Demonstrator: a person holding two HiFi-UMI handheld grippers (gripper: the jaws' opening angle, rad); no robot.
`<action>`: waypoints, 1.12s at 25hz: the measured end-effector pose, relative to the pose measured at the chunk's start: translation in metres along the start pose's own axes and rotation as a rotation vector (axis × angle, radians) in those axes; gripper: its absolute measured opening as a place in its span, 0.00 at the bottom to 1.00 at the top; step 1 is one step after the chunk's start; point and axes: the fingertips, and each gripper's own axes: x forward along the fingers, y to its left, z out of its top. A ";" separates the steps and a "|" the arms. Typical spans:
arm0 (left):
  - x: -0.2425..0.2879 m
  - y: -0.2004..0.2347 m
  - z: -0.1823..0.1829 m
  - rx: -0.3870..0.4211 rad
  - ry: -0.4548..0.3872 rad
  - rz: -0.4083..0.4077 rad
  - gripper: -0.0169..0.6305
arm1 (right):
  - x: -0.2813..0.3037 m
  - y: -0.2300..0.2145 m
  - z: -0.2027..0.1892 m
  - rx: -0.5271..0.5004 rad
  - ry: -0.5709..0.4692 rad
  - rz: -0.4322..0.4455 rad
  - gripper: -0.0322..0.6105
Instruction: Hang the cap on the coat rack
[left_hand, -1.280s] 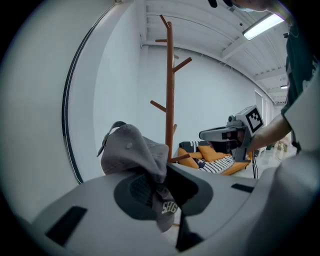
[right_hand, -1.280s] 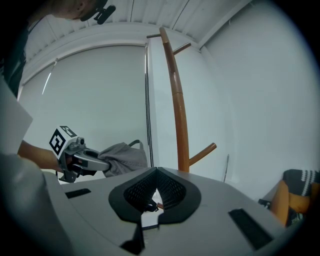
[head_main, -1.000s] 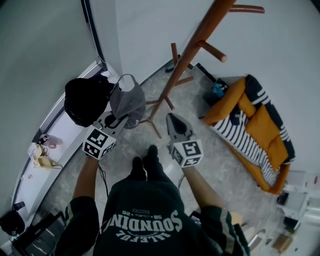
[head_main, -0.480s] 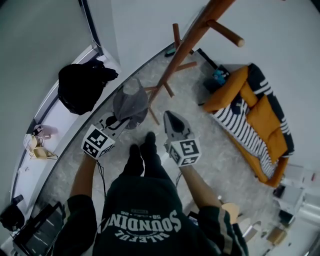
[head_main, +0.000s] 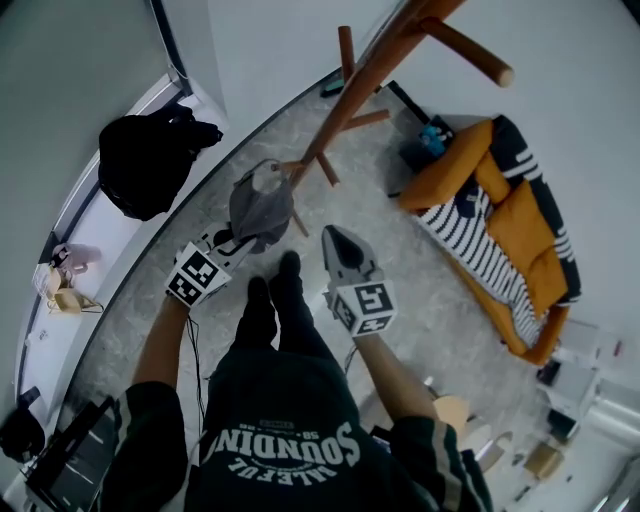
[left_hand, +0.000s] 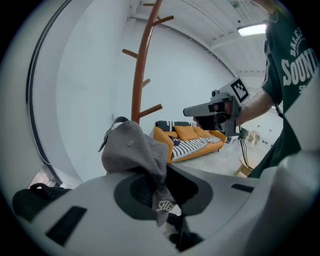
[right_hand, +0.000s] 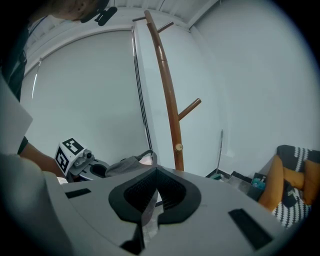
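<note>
The cap (head_main: 262, 203), grey and crumpled, hangs in the air from the left gripper (head_main: 236, 240), whose jaws are pinched on a fold of its cloth. In the left gripper view a small label on that fold shows right between the pads, and the crown bulges up and to the left above them. The cap is on no peg. From the head view it sits just near and left of the rack (head_main: 345, 108), close to the short legs at the foot of the pole; whether it touches them I cannot tell. In the left gripper view the brown pole rises right behind the cap, with pegs branching off higher up.

The right gripper (head_main: 335, 236) is held to the right of the cap, apart from it, with its jaws pressed together and nothing between them. It points the same way as the left one, toward the rack. One long peg (head_main: 467, 52) juts right from the upper part of the pole.

The person's feet (head_main: 270, 293) stand on the speckled floor (head_main: 420, 300) between the two grippers, just near of the cap.

Farther right, against the wall, is an orange sofa (head_main: 455, 185) with a striped cover and dark cushions. Far left, a black bag (head_main: 148, 160) lies on a white ledge (head_main: 105, 250) along the window.
</note>
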 end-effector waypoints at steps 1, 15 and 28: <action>0.004 0.001 -0.001 0.001 0.005 -0.004 0.10 | 0.000 -0.002 -0.002 0.001 0.002 -0.002 0.05; 0.046 0.020 -0.028 -0.077 0.089 -0.040 0.10 | -0.001 -0.016 -0.023 0.033 0.042 -0.008 0.05; 0.082 0.033 -0.058 -0.096 0.185 -0.087 0.10 | 0.006 -0.021 -0.039 0.035 0.066 0.000 0.05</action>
